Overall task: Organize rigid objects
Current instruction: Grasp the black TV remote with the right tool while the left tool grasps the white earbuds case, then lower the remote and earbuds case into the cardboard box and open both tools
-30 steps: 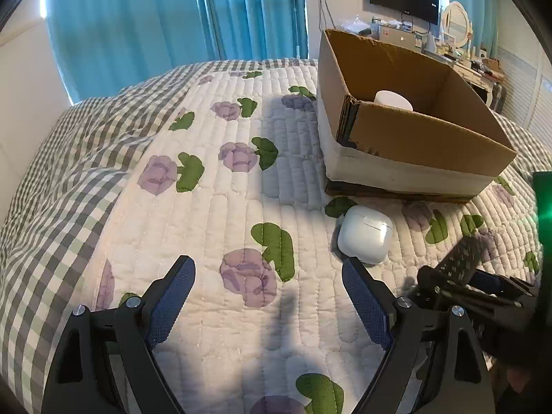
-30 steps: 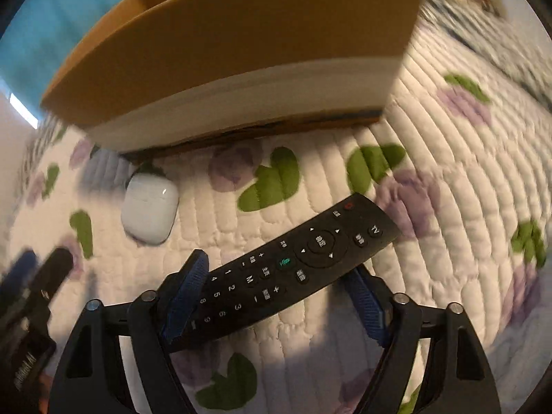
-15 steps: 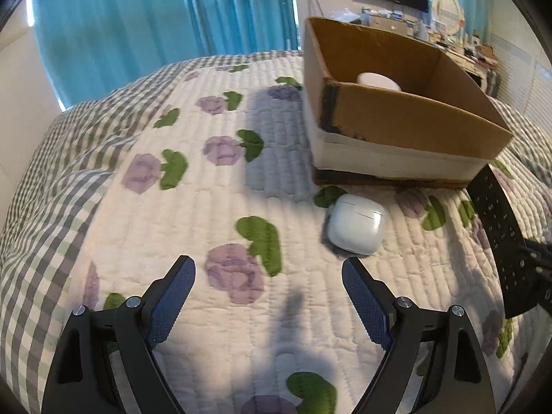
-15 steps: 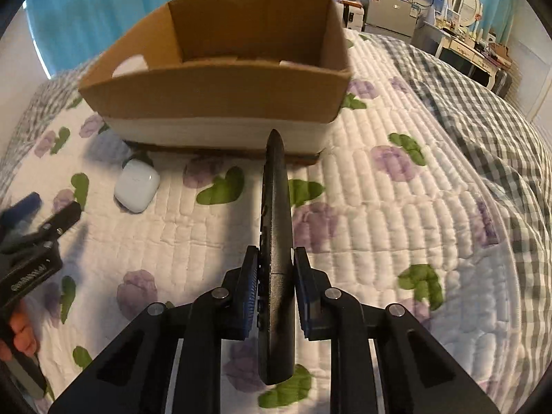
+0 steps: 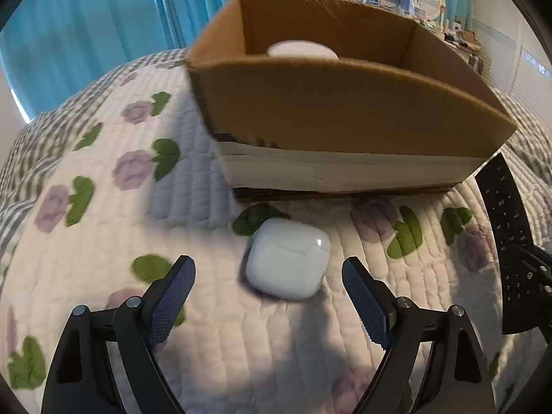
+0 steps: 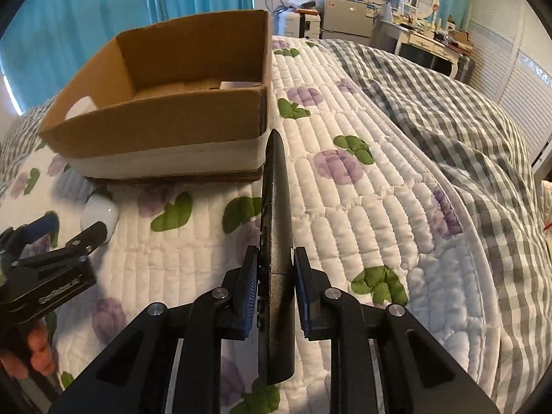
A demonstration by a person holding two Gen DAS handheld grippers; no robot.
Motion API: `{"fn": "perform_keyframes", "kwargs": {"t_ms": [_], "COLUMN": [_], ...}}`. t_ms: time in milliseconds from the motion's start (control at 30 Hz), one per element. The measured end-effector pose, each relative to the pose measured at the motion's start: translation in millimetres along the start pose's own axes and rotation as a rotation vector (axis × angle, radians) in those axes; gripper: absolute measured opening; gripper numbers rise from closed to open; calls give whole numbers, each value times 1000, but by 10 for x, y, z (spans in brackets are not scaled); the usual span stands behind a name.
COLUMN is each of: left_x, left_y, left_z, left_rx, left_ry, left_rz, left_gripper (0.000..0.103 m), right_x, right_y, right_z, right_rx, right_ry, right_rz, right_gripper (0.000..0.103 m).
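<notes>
My right gripper (image 6: pixel 276 269) is shut on a black remote control (image 6: pixel 276 227), held on edge above the quilt; the remote also shows at the right of the left wrist view (image 5: pixel 507 241). My left gripper (image 5: pixel 269 283) is open and low over the bed, with a white earbud case (image 5: pixel 288 258) lying on the quilt between and just ahead of its fingertips. The case also shows in the right wrist view (image 6: pixel 100 215). An open cardboard box (image 5: pixel 345 120) stands just behind the case, with a white round object (image 5: pixel 302 50) inside it. The box also shows in the right wrist view (image 6: pixel 165 127).
The floral quilt (image 6: pixel 362 207) covers the bed, with a grey checked blanket (image 6: pixel 465 131) at the right. Blue curtains (image 5: pixel 103 27) hang behind. A dresser with a mirror (image 6: pixel 421 34) stands far back right.
My right gripper shut on the remote, lifted it off the quilt and turned it on edge. My left gripper moved forward and down until the earbud case lay between its open fingers.
</notes>
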State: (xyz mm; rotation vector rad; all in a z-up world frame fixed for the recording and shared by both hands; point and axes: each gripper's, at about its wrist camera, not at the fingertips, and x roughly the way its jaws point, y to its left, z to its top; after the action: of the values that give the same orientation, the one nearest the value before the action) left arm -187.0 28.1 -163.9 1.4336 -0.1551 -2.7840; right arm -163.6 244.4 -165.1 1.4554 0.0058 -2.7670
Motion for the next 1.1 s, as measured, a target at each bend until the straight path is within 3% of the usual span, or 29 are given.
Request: {"fn": "perform_keyframes", "kwargs": {"t_ms": [133,233,333,833,1100], "left_x": [145,132,116,-533,-1018], "left_y": [-73,-145,-223,-190,-135], "left_z": [2,-24,-50,-305,-199], "left_rx": [35,75,118,91,61], "left_ry": [19,9,5,7,-38], "left_rz": [18,-12,-31,-118,-146], "left_gripper": [86,63,52,51,51], "right_x": [119,148,144,-308,-680], "right_y": [37,42,34,35,41], "right_z": [15,9,13,-73,-58], "right_rx": [13,12,17,5,-32], "right_ry": [20,26,27,-28,-74], "right_rz": [31,31,35,46,76], "right_gripper": [19,19,19,19,19]}}
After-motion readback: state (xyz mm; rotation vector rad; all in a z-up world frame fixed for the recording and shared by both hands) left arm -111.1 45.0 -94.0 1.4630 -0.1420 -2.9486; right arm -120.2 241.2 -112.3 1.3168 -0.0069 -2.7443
